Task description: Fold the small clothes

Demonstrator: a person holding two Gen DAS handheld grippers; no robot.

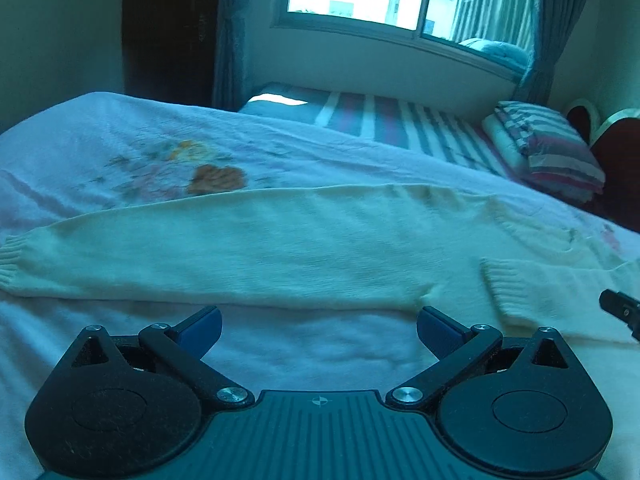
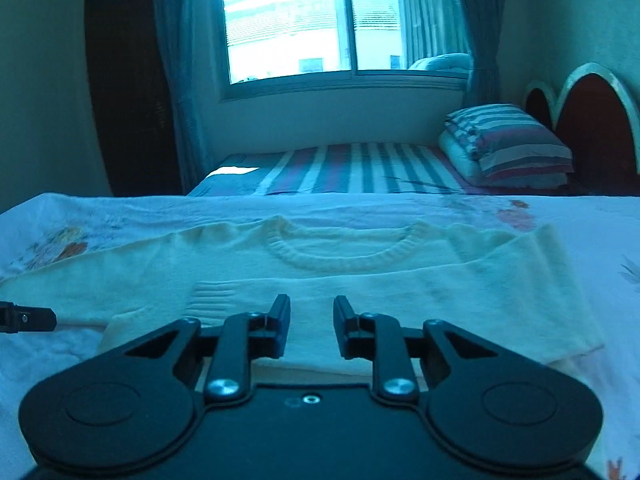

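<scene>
I work over a bed spread with a white blanket (image 1: 280, 344) printed with faded flowers, and on it lies a cream knit sweater (image 2: 344, 252), flat, its ribbed round neck toward the window. One long sleeve stretches across in front of my left fingers (image 1: 319, 326), which stand wide apart with nothing between them, just short of the sleeve's near edge. The other sleeve is folded in across the body, its ribbed cuff (image 2: 208, 300) lying just ahead of my right fingers (image 2: 311, 326); these stand narrowly apart above the knit, gripping nothing. Beyond the blanket runs a striped sheet (image 2: 360, 168) with a folded striped quilt (image 2: 508, 140) by the scalloped dark headboard (image 2: 588, 128). A bright sliding window (image 2: 312, 24) with grey curtains sits behind, beside a dark wardrobe (image 2: 128, 80).
</scene>
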